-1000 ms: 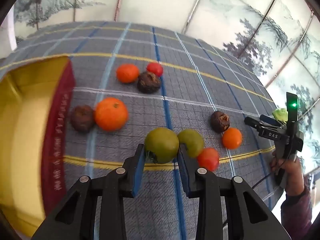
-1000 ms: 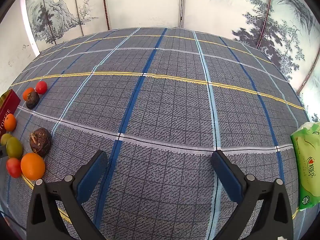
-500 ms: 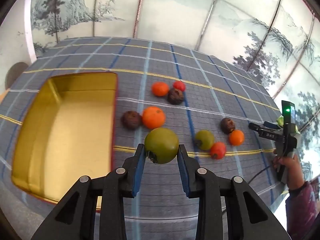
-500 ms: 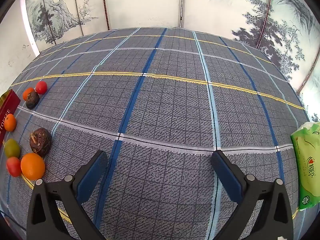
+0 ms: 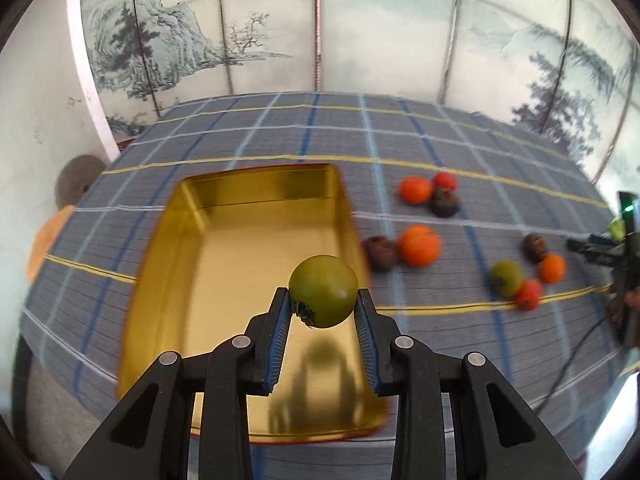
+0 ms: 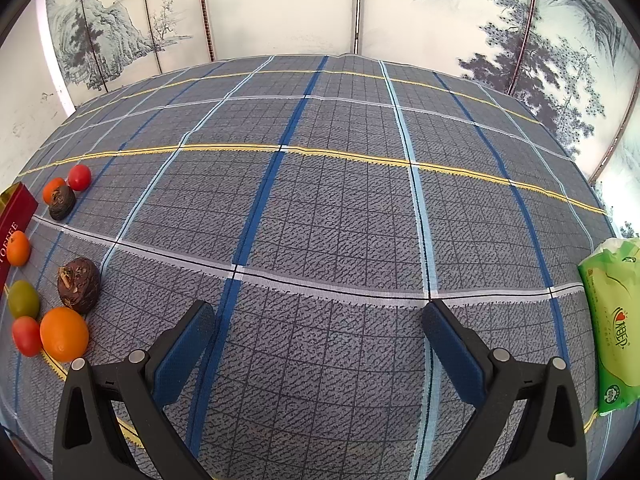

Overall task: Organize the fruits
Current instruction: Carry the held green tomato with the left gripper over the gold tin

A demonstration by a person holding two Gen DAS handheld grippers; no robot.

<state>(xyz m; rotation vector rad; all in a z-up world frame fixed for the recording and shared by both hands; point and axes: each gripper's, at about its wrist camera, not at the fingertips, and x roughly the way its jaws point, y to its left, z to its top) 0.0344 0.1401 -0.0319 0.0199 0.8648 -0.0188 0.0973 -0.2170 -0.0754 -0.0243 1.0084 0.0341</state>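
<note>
My left gripper [image 5: 323,300] is shut on a green fruit [image 5: 323,296] and holds it above the right side of an open gold tin [image 5: 224,280] with red outer walls. Several fruits lie on the plaid cloth right of the tin: an orange [image 5: 419,245], a brown fruit [image 5: 379,253], another green fruit [image 5: 506,278], a red one [image 5: 528,294]. My right gripper [image 6: 318,336] is open and empty over bare cloth. In the right wrist view the fruits sit at the far left, such as an orange [image 6: 64,334] and a brown fruit [image 6: 79,285].
A green wipes pack [image 6: 612,328] lies at the right edge of the cloth. The tin's red wall [image 6: 14,220] shows at the left edge of the right wrist view. A painted folding screen stands behind the table. The table's near edge runs just below the tin.
My left gripper has lifted the green fruit off the cloth and carried it left, from beside the other fruits to above the gold tin. The right gripper has not moved.
</note>
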